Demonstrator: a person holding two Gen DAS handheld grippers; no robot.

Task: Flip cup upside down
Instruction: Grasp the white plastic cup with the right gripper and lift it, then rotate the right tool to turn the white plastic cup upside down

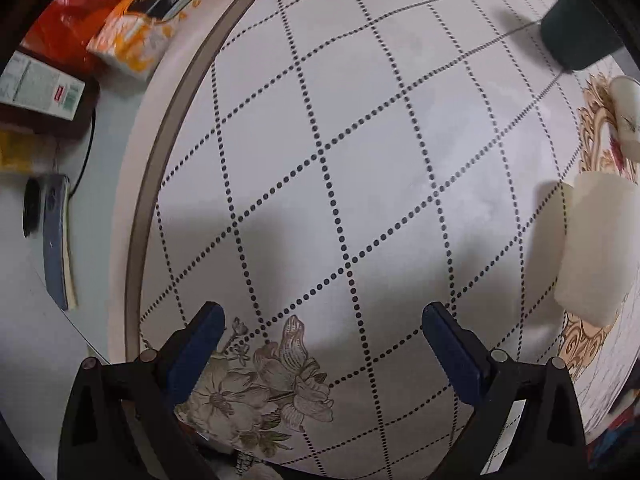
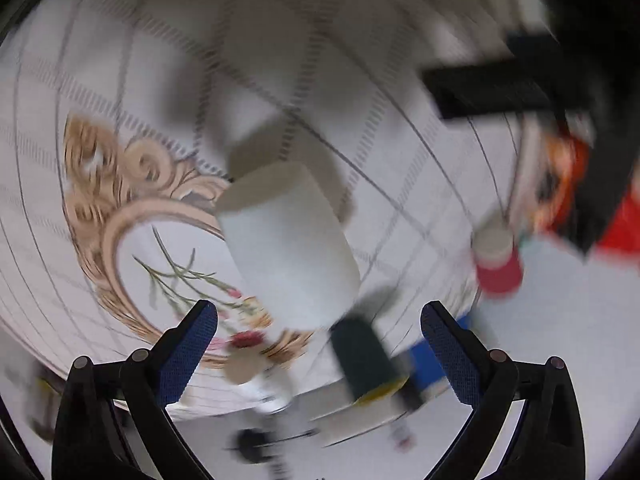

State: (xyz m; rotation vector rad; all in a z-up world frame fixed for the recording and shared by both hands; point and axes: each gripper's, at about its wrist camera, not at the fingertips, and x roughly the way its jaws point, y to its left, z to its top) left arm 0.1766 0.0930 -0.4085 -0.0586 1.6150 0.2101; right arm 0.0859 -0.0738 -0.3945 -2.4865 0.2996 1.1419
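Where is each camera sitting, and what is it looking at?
Left wrist: sits on the left gripper, looking down at the round patterned table; its open blue-padded fingers show, empty.
Right wrist: sits on the right gripper, blurred, facing a white cup; its open fingers show.
Shared: the same table, the white cup and a dark green cup.

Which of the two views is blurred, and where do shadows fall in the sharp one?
Right wrist view: strong motion blur smears the white cup, the red cup and the tablecloth lines. Left wrist view: sharp, though bent by the fisheye; a broad soft shadow lies on the tablecloth just ahead of the open left gripper.
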